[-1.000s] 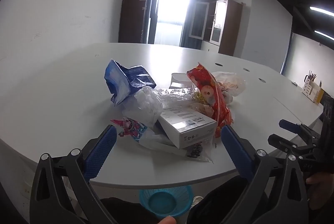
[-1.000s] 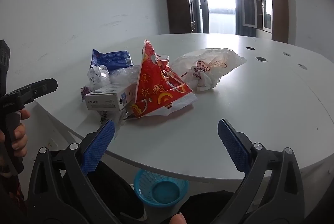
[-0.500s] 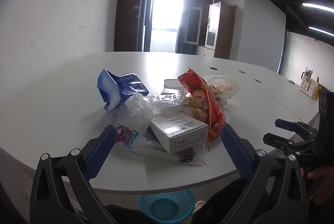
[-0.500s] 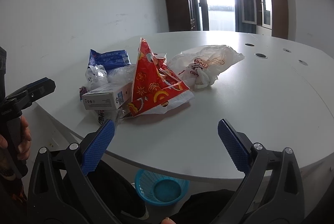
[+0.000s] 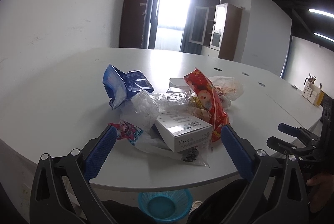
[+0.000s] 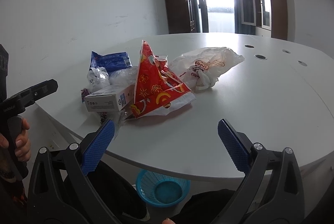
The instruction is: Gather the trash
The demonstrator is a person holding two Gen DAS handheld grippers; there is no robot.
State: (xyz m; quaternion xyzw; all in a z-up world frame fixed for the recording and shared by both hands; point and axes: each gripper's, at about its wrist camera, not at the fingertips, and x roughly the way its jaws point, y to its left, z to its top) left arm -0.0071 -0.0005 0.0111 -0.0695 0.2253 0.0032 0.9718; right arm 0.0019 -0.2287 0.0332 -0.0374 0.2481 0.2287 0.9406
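Note:
A pile of trash lies near the front edge of the white table [image 5: 62,98]: a white box [image 5: 183,130], a blue bag [image 5: 123,86], a red snack bag [image 5: 208,100], crumpled clear plastic [image 5: 142,107] and a white plastic bag [image 6: 208,65]. In the right wrist view the box [image 6: 108,98] and red bag [image 6: 156,86] lie left of centre. My left gripper [image 5: 167,148] is open and empty just before the box. My right gripper [image 6: 165,142] is open and empty over the table edge. A blue basket [image 5: 165,205] stands on the floor below; it also shows in the right wrist view [image 6: 162,188].
A pen holder [image 5: 312,90] stands at the table's far right. Cable holes [image 6: 259,57] dot the tabletop. Dark cabinets [image 6: 179,0] and a bright door are behind the table. The left gripper [image 6: 27,94] shows at the right wrist view's left edge.
Both grippers have moved slightly forward and up toward the trash pile. Both stay open and empty.

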